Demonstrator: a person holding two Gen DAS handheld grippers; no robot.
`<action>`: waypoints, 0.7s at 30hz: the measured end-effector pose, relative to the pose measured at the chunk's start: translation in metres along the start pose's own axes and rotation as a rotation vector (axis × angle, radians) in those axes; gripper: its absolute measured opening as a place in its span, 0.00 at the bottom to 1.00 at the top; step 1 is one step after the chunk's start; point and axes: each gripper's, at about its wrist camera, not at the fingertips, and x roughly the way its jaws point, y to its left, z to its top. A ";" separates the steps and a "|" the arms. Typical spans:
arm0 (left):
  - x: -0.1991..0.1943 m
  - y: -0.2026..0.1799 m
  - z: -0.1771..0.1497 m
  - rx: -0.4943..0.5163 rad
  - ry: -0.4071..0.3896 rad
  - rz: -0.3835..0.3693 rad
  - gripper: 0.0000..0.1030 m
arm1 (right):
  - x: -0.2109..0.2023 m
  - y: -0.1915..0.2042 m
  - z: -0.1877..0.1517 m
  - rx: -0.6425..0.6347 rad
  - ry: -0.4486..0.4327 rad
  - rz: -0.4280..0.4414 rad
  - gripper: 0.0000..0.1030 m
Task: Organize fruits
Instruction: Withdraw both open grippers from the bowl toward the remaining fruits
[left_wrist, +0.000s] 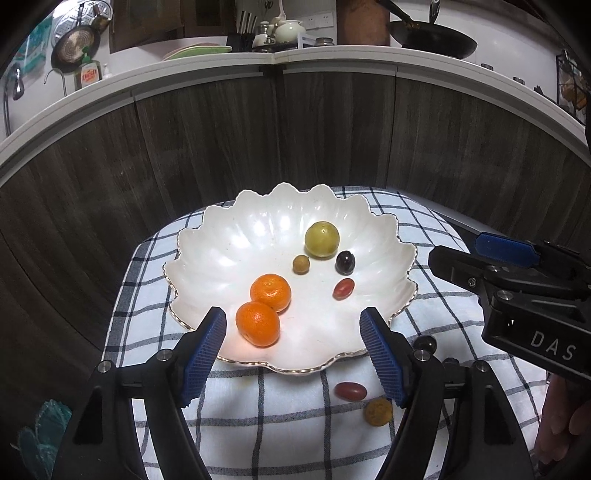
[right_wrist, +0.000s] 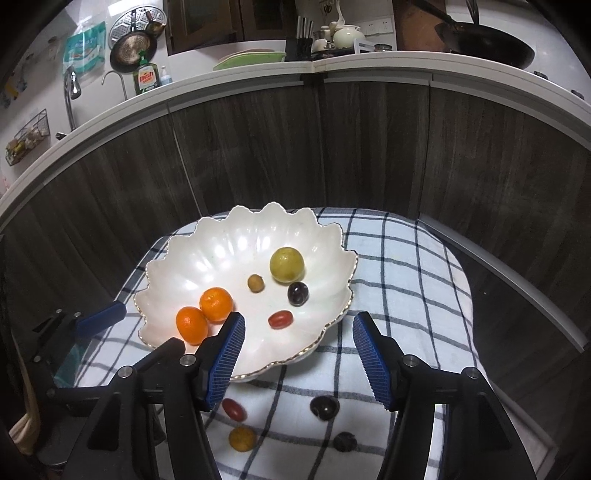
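At the centre of both views I see a white scalloped bowl (left_wrist: 229, 236) holding two oranges (left_wrist: 258, 324), a green plum (left_wrist: 322, 239) and three small fruits. Below it, on the checked cloth (right_wrist: 399, 258), lie a red date (right_wrist: 233, 410) and other small fruits. My left gripper (left_wrist: 293, 354) and right gripper (right_wrist: 297, 360) hover spread wide, holding nothing.
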 end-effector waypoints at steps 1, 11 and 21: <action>-0.002 -0.001 0.000 -0.002 -0.004 0.004 0.72 | -0.001 -0.001 -0.001 0.001 -0.001 0.000 0.60; -0.008 -0.012 -0.006 -0.011 -0.003 0.002 0.72 | -0.015 -0.012 -0.010 0.003 -0.013 -0.007 0.60; -0.016 -0.028 -0.011 -0.039 -0.008 0.010 0.72 | -0.027 -0.029 -0.020 0.002 -0.019 -0.028 0.60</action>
